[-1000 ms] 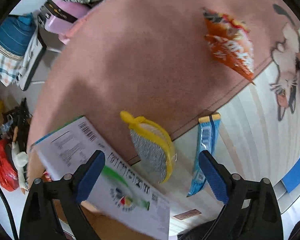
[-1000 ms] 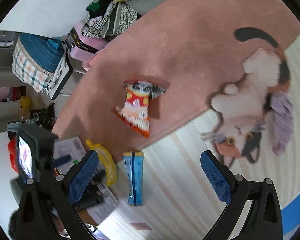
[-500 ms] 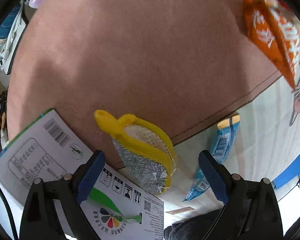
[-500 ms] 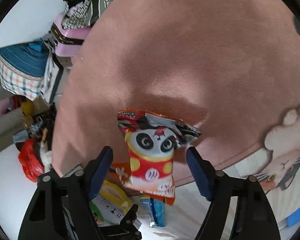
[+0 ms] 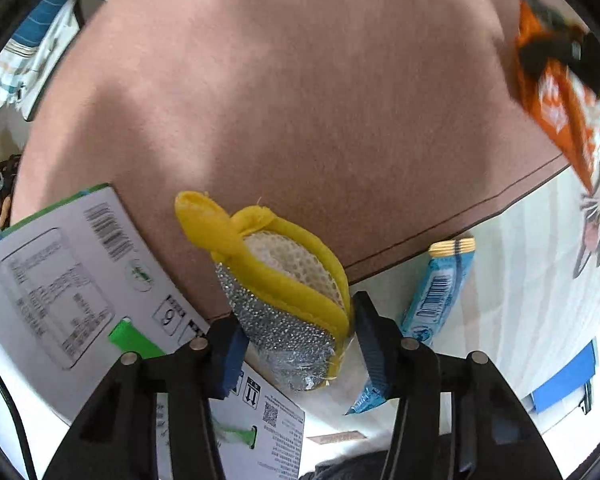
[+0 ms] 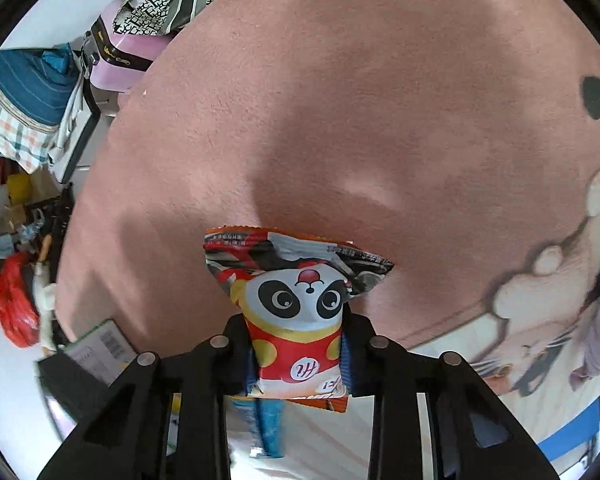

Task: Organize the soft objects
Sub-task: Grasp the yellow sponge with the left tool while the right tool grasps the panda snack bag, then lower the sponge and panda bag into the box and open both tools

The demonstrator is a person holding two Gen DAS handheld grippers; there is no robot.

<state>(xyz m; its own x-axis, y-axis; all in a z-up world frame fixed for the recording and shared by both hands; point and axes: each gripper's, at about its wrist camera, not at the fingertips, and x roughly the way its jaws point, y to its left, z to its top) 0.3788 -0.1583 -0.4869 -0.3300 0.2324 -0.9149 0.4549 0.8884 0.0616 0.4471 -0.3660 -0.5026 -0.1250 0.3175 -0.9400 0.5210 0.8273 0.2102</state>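
Now each gripper (image 5: 300,344) (image 6: 296,356) clamps 1 item: scrubber (image 5: 288,300), snack bag (image 6: 296,312).

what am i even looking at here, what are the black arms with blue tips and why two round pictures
Those black arms are hand-held tongs, one in each of a person's hands, each with a wide-angle camera looking along its blue fingers. The left camera shows the left tongs closing around a yellow-edged scrubbing pad, which leans on a printed cardboard box; a blue snack bar lies nearby. The right camera shows the right tongs shut on a panda snack bag. Underneath is a pink rug with a cat picture.
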